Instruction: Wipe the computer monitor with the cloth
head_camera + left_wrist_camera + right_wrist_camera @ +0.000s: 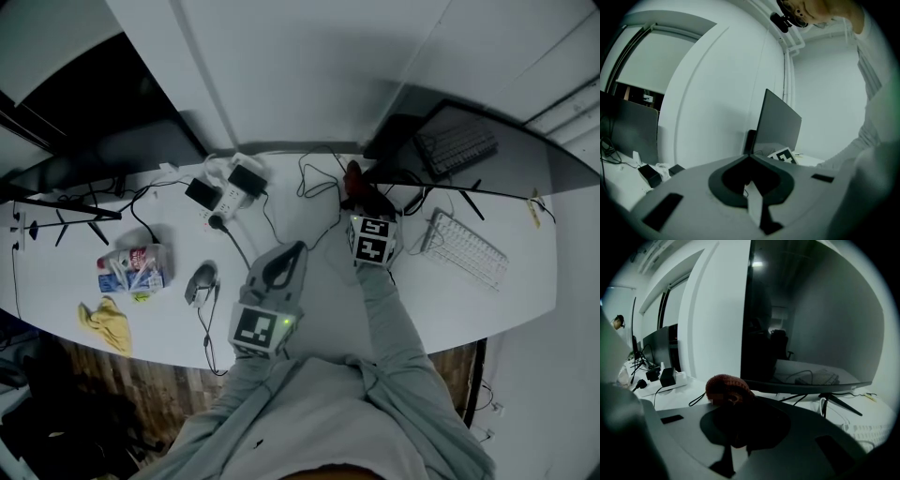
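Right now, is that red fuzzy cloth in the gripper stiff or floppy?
Probably floppy: the red cloth bunches into a soft lump in the right gripper. Its nubby surface likely grips rather than slips. It looks light too.

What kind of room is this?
Most likely an office or computer workroom: a white desk holds a dark monitor, a white keyboard and a power strip with plugs in it.

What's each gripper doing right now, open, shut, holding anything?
left gripper: shut, nothing between its jaws.
right gripper: shut on the reddish cloth.
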A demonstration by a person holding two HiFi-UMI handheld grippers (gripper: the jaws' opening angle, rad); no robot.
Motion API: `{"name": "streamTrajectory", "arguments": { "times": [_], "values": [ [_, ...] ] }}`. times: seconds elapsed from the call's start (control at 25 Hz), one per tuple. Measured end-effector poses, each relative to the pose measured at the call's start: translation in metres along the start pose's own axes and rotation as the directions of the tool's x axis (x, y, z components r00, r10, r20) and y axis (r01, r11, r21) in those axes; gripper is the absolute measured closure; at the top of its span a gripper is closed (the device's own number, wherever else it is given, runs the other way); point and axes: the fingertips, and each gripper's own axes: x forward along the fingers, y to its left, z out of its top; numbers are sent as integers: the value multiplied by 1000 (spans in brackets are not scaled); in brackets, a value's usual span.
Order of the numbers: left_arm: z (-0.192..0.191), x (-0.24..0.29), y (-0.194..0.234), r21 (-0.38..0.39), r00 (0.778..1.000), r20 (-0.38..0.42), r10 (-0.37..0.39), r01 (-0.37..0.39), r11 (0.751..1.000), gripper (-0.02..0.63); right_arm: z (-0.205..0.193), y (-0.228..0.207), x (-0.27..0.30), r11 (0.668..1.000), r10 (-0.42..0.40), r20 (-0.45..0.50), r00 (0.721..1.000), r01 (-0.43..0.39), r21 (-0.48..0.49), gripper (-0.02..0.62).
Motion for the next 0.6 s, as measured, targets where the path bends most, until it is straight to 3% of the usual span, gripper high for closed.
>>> {"name": "streamTrajectory", "arguments": {
  "times": [0.36, 0.6],
  "values": [
    [8, 15, -21, 27, 998, -21, 55, -55, 998, 586, -4, -42, -2, 989, -4, 34, 999, -1, 146, 555],
    [6, 42, -55, 60, 995, -16, 98, -97, 993, 586, -6, -80, -5, 981, 58, 49, 997, -66, 181, 555]
  ]
}}
